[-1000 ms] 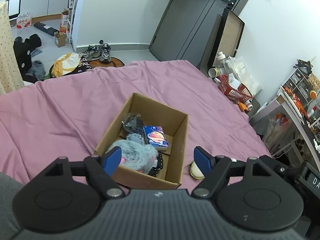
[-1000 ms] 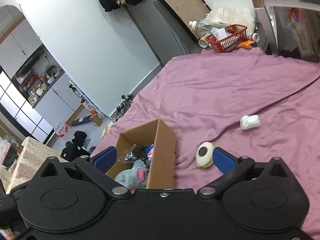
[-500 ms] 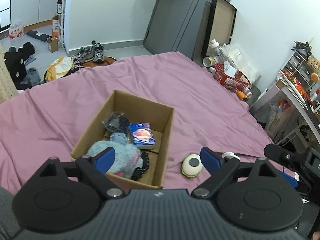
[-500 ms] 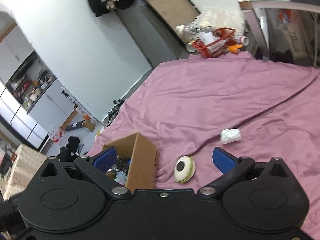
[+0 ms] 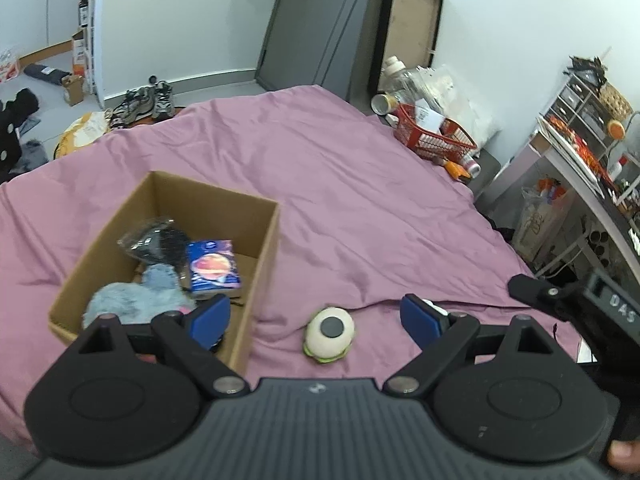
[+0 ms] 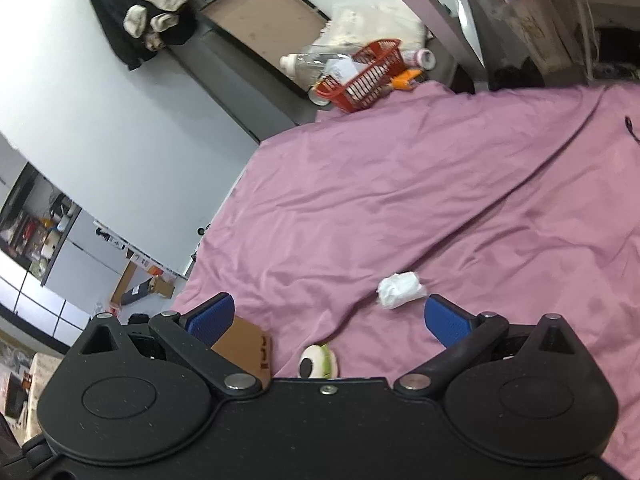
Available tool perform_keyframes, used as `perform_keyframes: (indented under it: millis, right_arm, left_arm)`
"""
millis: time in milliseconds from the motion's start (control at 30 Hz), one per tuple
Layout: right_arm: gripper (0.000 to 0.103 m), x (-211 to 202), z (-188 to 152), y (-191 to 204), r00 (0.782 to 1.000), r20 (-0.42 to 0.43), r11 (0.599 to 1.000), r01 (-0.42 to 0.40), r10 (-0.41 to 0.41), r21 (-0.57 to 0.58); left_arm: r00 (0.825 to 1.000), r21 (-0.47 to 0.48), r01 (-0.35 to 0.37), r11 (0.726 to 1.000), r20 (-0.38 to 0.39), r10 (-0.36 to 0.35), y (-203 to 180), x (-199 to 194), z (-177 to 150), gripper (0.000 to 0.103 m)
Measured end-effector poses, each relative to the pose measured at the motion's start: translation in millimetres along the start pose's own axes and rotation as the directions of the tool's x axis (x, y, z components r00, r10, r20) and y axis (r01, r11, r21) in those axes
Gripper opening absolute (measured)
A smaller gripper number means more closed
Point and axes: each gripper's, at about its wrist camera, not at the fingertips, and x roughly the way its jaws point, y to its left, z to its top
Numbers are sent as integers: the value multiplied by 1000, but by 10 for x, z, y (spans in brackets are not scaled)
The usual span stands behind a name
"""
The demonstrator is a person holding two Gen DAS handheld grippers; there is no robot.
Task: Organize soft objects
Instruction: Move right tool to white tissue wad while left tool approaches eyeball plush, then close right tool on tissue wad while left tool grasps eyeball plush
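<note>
Nearest to us, the left tongs (image 5: 316, 316) stand wide apart with nothing pressed between the blue pads; their jaws have just been opening, and the round cream-and-green plush (image 5: 329, 333) lies on the pink bed cover (image 5: 360, 200) between them, touched by neither pad. Our right tongs (image 6: 328, 320) are likewise spread wide and hold nothing; in their view the same plush shows at the lower edge, partly hidden by the tongs' body, and the small white bundle (image 6: 401, 290) lies on the cover just ahead of the right-hand pad, apart from it. Just left of the plush stands the open cardboard box (image 5: 264, 264), and inside it we see a fluffy grey-blue toy (image 5: 136, 300) at the near end, a blue packet with an orange picture (image 5: 214, 266) beside it, and a dark item in clear wrapping (image 5: 154, 238) behind them. Farther off, past the far corner of the bed, a red plastic basket (image 5: 436, 138) stands by the wall, and a pair of shoes (image 5: 146, 100) lies on the floor to the left.
</note>
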Motion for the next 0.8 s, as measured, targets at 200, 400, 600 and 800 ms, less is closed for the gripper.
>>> perform_keyframes:
  millis: [200,400,600,800]
  right_arm:
    - [97,247,-17,-187,1000,-24,1000,8,-8,26]
    - [89,490,15,-347,998,-56,998,8,-4,66]
    - [87,697,12,-482,996,-92,995,14,-5,101]
    - [80,877,-9,-598,991,-130,989,11,9,150]
  left_arm:
    - [1000,19,11,1000,-30,-10,-145,276,-64,88]
    - [997,38,20,999,-76,-18,-275,574,-156,84]
    - [994,62,4,998,-106,3,-390,893,-244,80]
    - [988,74,-24,997,-148,35,-422,1208,-341,70]
